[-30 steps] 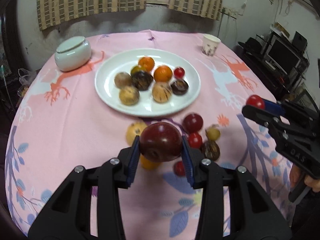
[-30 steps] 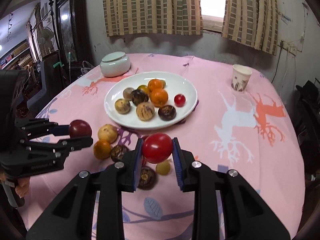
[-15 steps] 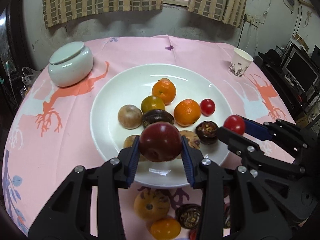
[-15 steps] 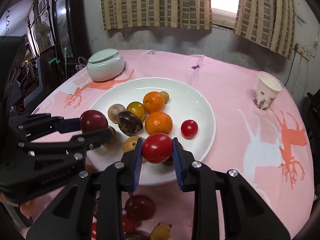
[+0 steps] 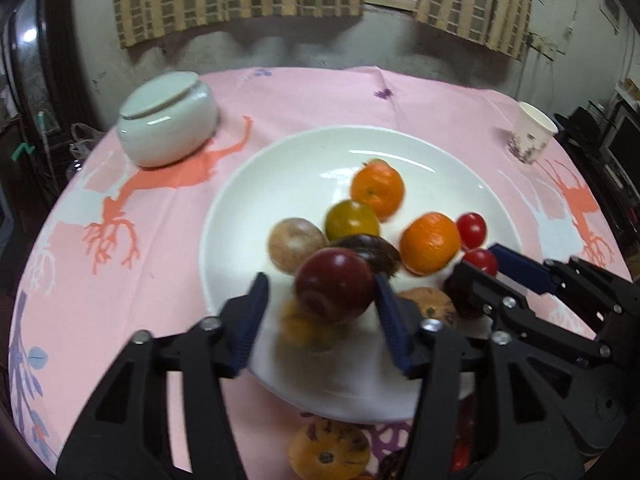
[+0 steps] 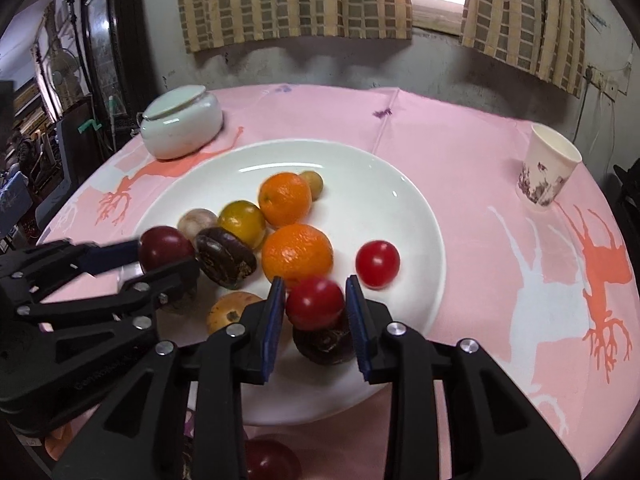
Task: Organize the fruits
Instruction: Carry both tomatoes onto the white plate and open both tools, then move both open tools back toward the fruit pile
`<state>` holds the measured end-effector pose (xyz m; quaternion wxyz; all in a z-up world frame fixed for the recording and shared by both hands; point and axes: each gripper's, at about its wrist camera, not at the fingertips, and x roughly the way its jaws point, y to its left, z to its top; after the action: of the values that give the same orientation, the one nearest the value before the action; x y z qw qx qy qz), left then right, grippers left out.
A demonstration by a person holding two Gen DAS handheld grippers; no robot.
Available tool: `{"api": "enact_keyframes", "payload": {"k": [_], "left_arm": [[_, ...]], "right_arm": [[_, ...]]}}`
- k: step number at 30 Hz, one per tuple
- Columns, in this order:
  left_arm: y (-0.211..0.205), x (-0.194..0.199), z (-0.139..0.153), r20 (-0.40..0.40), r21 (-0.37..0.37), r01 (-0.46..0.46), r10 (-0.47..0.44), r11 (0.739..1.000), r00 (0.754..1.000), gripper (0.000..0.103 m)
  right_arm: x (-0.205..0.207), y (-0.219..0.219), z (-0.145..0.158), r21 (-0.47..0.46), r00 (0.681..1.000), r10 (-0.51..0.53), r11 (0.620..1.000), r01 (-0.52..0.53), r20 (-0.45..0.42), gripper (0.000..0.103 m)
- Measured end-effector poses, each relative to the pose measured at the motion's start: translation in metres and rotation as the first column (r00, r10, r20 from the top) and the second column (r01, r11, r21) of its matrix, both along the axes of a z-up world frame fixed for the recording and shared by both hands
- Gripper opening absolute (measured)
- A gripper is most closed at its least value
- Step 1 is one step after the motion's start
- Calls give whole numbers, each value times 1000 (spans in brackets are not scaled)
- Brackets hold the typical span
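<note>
Progress is partial. The white plate [image 6: 400,216] already carries two oranges, several brown and dark fruits and one red tomato [image 6: 377,263]. Above the plate's near side, the left gripper [image 5: 320,300] has just been opening; the dark red plum [image 5: 334,286] sits between its spread jaws, clear of the left pad. The right gripper [image 6: 314,312] appears barely parted around a red cherry tomato [image 6: 315,302]. Several fruits remain on the pink tablecloth [image 5: 120,280] just beyond the plate's near rim.

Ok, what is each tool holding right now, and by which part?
Right tool pinches the red cherry tomato by its sides. Left tool has just been opening its jaws; the dark red fruit lies loose between them, not held.
</note>
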<state>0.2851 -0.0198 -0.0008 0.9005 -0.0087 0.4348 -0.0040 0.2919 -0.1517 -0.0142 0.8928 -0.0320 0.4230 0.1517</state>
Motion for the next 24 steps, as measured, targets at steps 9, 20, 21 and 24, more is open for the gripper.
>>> {"api": "enact_keyframes", "payload": {"k": [9,20,21,24], "left_arm": [[16,-22,22,24,-59,-3,4,998,1000,74],[19,-86,33,16,-78,12,-11,997,1000,80],[18,-91,34,19,-76,12,-10,997,1000,81],[16,-109,32,28,-77,17,-15,997,999,81]], "right_arm": [[-29,-29,24,59,1000,-7,998,6,10,44],[-102,-56,44,139,999,-51,989,52,-9,59],[-108,-56,44,145,999,-50,988,51,-11,59],[-125,-53,38,143,999,-42,989,44,-18,59]]}}
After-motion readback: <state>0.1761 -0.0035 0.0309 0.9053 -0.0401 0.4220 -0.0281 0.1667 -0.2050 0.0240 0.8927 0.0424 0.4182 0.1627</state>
